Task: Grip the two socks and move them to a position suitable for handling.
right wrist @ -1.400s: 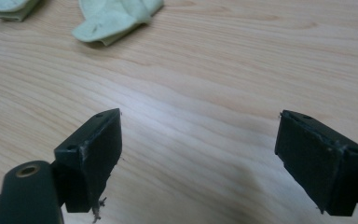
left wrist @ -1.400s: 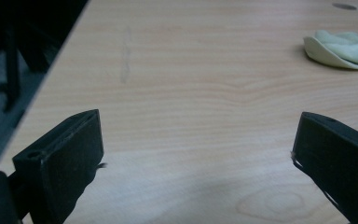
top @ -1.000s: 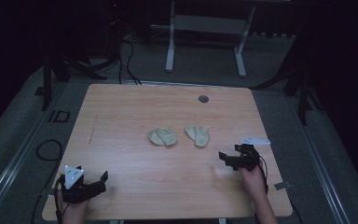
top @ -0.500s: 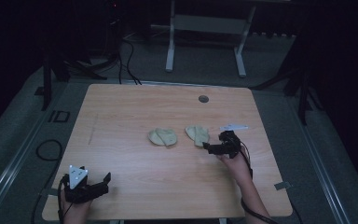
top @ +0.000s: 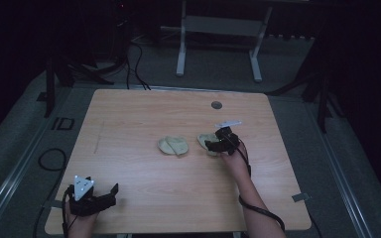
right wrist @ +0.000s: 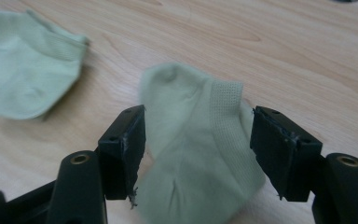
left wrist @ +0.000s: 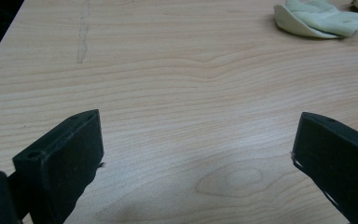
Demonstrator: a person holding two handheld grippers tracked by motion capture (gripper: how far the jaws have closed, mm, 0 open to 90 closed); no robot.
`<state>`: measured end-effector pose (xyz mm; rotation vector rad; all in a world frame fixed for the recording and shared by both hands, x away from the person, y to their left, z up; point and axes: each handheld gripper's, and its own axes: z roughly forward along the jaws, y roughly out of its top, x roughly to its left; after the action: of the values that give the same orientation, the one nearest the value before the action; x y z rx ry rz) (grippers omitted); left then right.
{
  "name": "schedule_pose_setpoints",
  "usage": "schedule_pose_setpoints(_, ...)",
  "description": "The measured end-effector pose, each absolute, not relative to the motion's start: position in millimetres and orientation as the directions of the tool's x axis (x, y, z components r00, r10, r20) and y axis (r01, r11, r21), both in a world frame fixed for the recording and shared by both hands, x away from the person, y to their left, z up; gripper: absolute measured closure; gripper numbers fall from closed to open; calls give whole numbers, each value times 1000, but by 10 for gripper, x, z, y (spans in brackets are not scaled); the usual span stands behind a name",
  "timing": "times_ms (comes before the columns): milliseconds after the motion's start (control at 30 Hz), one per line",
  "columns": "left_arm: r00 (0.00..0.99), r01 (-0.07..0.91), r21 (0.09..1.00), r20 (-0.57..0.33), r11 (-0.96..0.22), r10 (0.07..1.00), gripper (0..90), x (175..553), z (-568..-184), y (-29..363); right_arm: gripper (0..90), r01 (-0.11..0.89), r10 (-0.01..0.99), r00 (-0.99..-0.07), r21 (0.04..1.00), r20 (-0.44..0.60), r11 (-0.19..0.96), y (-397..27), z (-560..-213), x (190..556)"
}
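Observation:
Two pale green socks lie near the middle of the wooden table (top: 144, 114). The left sock (top: 173, 145) lies by itself. My right gripper (top: 213, 145) is down over the right sock (top: 206, 140). In the right gripper view this sock (right wrist: 191, 158) lies between the two black jaws, which have just been closing; a gap remains at the right pad, so my right gripper (right wrist: 198, 128) is open. The other sock (right wrist: 23, 84) lies beyond, to the left. My left gripper (top: 110, 191) rests near the front left corner; in its own view my left gripper (left wrist: 198, 133) is wide open over bare wood.
A dark round grommet (top: 217, 105) sits in the table's far right part. A faint scratch (top: 99, 136) marks the left side. Beyond the table stands a white metal frame (top: 181, 44), with cables (top: 136, 54) on the floor. A sock (left wrist: 319, 21) lies far ahead of the left jaws.
My right gripper has moved from the table's right front area leftward and farther in, onto the right sock, and its jaws have narrowed around it. The left gripper has stayed put.

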<state>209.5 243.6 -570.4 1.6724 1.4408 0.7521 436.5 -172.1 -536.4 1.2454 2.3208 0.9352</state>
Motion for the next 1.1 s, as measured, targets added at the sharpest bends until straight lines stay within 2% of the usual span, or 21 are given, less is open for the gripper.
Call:
schedule_pose_setpoints(67,180,519,854,-58,-45,982,21,2100,-5708,2435,341,615,838,-546,685,11,392,-1693,-5408,4414)
schedule_pose_setpoints(233,178,514,857,-57,-43,982,21,2100,-5710,2429,332,602,840,-540,670,-61,435,-1595,-5518,4473)
schedule_pose_setpoints(400,177,529,848,-59,-44,982,21,2112,-5727,2428,345,618,836,-547,654,-41,437,-1568,-5561,4509)
schedule_pose_setpoints(433,181,532,846,-59,-48,982,21,2114,-5732,2426,358,617,837,-546,655,-43,436,-1569,-5562,4507)
schedule_pose_setpoints(600,201,527,847,-46,-68,979,21,2111,-5731,2408,545,609,834,-549,662,-46,437,-1559,-5551,4489)
schedule_pose_setpoints(667,216,523,849,-41,-80,975,21,2105,-5729,2400,588,604,831,-554,664,-49,441,-1546,-5550,4484)
schedule_pose_setpoints(833,235,508,857,-40,-88,971,21,2082,-5722,2387,761,578,826,-559,679,-74,452,-1492,-5565,4446)
schedule_pose_setpoints(1100,240,484,871,-41,-83,970,21,2048,-5708,2391,796,589,822,-562,653,-92,476,-1464,-5461,4439)
